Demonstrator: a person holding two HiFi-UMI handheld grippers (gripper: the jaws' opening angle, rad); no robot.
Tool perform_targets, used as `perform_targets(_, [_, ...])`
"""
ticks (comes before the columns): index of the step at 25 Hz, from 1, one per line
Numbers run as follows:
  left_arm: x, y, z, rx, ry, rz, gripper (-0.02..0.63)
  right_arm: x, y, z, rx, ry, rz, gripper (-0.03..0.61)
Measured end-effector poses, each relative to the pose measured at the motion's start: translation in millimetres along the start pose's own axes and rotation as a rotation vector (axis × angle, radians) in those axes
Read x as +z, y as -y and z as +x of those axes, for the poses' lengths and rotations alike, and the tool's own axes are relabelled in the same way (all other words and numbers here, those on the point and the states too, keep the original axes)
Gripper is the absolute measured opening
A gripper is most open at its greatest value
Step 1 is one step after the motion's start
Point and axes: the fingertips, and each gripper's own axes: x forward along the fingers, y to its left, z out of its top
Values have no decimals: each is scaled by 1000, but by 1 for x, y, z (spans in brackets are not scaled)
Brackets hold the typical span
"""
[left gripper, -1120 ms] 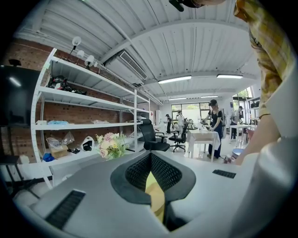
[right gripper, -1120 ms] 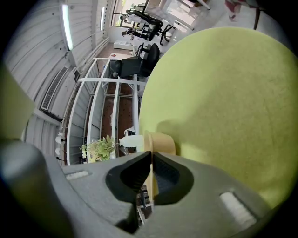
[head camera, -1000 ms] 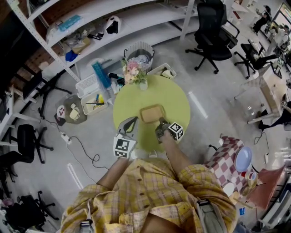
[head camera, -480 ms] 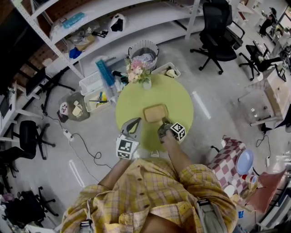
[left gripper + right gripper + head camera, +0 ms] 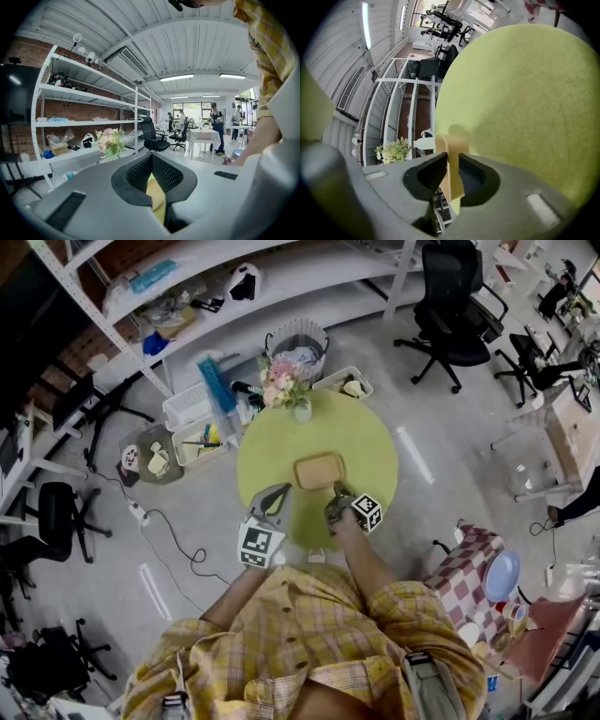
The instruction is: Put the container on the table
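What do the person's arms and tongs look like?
The left tongs and right tongs are smooth grey shells with black ribbed pads. Each carries a cube of black-and-white square markers. The sleeves belong to a yellow checked shirt. The right tongs are opening, with the rim of the tan container between them.

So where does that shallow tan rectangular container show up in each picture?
Head view: the shallow tan rectangular container lies mid-table on the round green table.
Left gripper view: cannot be made out.
Right gripper view: low centre, its rim between the right gripper's opening jaws.
Shared landmark: the pink flower bouquet, in all three.
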Motion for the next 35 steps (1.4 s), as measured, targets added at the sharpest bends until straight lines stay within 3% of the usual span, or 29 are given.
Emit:
perform_targets(6, [-2, 1, -1, 7, -9, -15, 5, 2, 2, -8, 39, -2, 35, 130])
perform_targets(14, [-8, 3, -1, -7, -9, -33, 5, 28, -16, -36, 134, 95, 64, 132])
perform_targets(21, [-17, 12, -4, -34, -16, -37, 5, 12, -29, -57, 183, 26, 42, 121])
perform_targets(26, [-20, 15, -10, -46, -20, -41, 5, -3, -50, -70, 213, -28, -77, 1])
perform_targets(30, [-20, 17, -16, -53, -16, -43, 5, -15, -76, -79, 273, -52, -170, -2])
perform_targets(35, [-19, 20, -23, -55, -12, -44, 5, -42, -119, -94, 329, -120, -416, -2])
